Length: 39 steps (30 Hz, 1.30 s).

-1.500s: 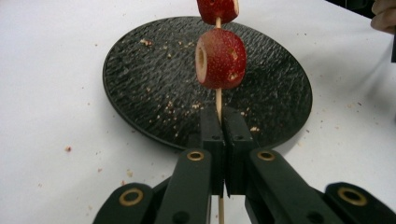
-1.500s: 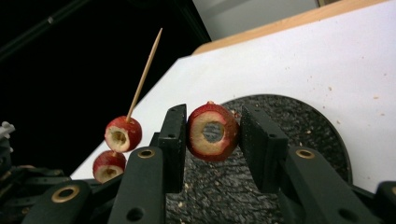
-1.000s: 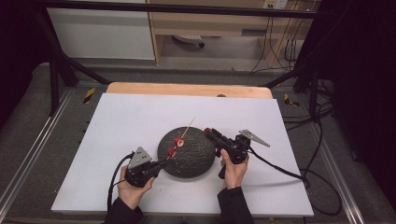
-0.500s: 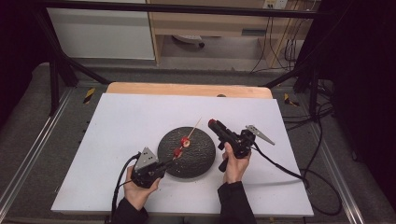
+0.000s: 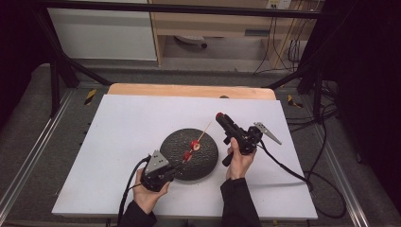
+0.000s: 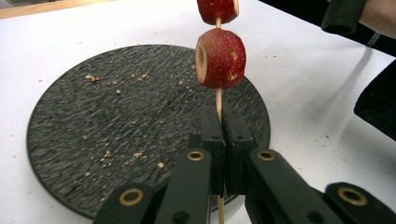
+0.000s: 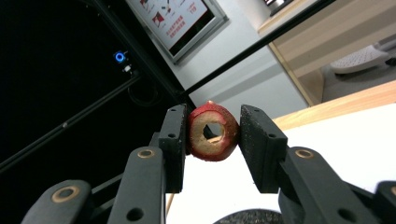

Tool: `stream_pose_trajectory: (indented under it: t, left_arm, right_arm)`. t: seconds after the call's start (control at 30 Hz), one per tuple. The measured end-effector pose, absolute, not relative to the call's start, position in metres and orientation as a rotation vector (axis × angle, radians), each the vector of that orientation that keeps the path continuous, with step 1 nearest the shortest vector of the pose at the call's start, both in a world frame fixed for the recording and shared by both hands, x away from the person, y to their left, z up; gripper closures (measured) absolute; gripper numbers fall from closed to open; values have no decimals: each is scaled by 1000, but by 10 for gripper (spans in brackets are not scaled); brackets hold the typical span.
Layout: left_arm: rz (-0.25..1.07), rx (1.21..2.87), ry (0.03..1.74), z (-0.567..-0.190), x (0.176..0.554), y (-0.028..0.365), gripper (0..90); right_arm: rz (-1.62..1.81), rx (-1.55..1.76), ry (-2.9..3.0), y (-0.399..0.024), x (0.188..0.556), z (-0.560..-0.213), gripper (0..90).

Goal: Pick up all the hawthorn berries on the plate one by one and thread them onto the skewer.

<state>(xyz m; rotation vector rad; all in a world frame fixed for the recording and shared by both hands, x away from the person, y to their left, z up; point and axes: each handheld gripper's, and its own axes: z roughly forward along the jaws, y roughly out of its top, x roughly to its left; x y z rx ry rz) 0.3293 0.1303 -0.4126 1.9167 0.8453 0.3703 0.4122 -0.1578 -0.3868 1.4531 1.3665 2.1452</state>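
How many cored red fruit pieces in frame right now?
3. Two sit threaded on the wooden skewer held by the left gripper: the lower fruit piece and the upper fruit piece. The third fruit piece sits clamped in the right gripper. No others visible.

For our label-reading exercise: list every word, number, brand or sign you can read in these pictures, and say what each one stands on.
"110" (possibly): a number on the wall poster in the right gripper view; its other lines and small pictures are too blurred to read.
Yellow-and-black striped markers on the floor: warning stripes, no words.
Dark round plate, skewer, fruit pieces, both tongs: no text.
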Motion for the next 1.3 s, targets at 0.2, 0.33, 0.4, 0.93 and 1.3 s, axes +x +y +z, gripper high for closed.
stream_pose_trajectory:
  t: [0.2, 0.33, 0.4, 0.93, 1.3]
  left_arm:
    - [368, 1925, 836, -413, 329, 122, 883]
    - [367, 1926, 834, -414, 329, 118, 883]
    - [364, 1925, 834, -414, 329, 117, 883]
    - [367, 1888, 861, -412, 329, 109, 883]
    - [392, 1848, 906, -409, 331, 95, 883]
  right_arm:
    - [2152, 1453, 1334, -158, 414, -386, 633]
    - [2161, 1451, 1324, -158, 415, -386, 633]
    - [2164, 1452, 1320, -158, 414, -386, 633]
    - [2180, 1459, 1323, -154, 413, -389, 634]
    - [2187, 1467, 1335, -149, 410, -394, 634]
